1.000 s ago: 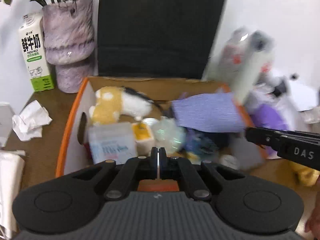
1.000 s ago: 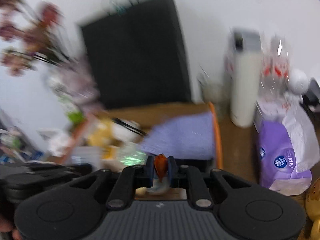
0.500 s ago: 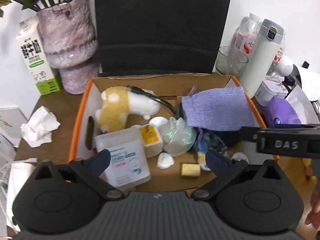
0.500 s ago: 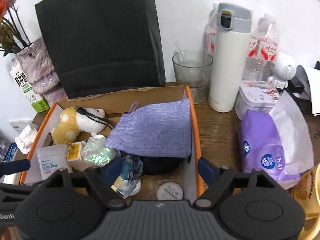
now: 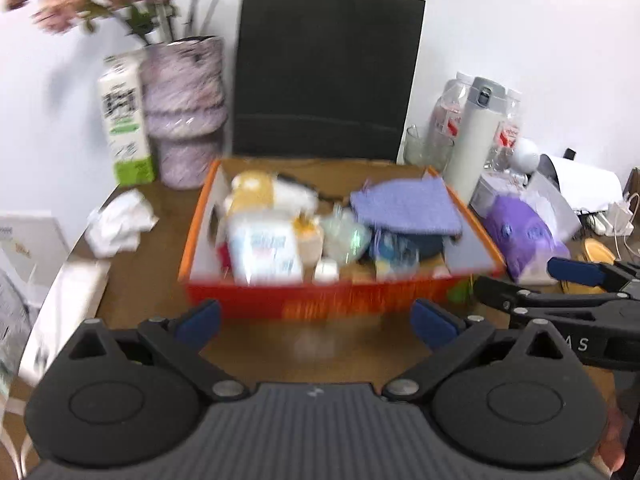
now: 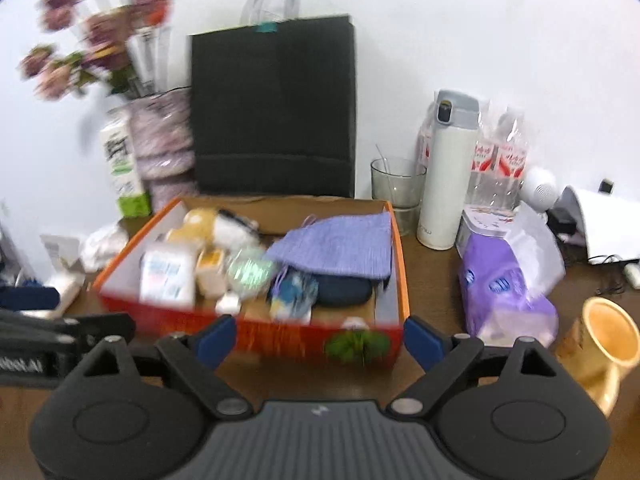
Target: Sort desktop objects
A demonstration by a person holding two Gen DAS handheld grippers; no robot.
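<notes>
left gripper (image 5: 316, 324): jaws wide apart, holding nothing, near edge of brown wooden bench (image 5: 152, 276) | right gripper (image 6: 316, 336): jaws wide apart, holding nothing | orange cardboard box (image 6: 256, 332): just beyond both, filled with lilac cloth pouch (image 6: 340, 246), yellow-white plush toy (image 5: 260, 196) | far: black paper bag (image 6: 276, 108), white thermos (image 6: 444, 184)
</notes>
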